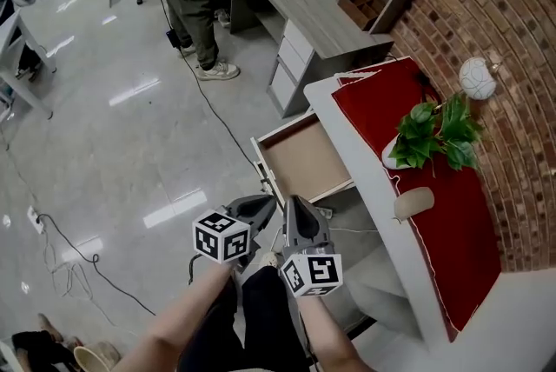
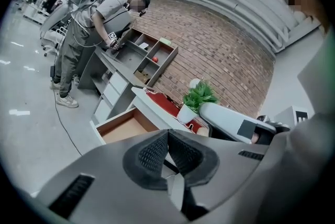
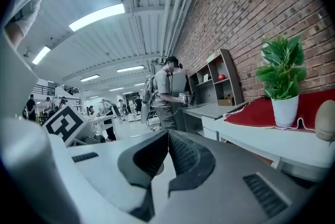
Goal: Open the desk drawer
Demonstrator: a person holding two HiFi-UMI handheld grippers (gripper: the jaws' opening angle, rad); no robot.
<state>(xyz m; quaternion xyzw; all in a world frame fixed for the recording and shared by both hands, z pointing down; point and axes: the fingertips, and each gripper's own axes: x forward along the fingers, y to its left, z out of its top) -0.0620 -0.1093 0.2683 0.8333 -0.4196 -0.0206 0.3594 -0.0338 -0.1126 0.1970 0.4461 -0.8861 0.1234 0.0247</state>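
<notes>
Left tool (image 1: 263, 203), right tool (image 1: 294, 203), open drawer (image 1: 304, 160), plant (image 1: 434, 131)

Left claw (image 1: 263, 203): jaws together, nothing between them; marker cube facing up.
Right claw (image 1: 293, 205): jaws together, empty; just beside the left one, tips converging.
Forearms (image 1: 178, 328): bare, extended forward side by side.

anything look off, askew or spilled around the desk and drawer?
Nothing spilled or broken. The drawer stands pulled out, and the part of its floor that shows is bare. The red cloth has a wavy, slightly rumpled edge beside the potted plant. A loose cable trails across the floor toward the desk.
</notes>
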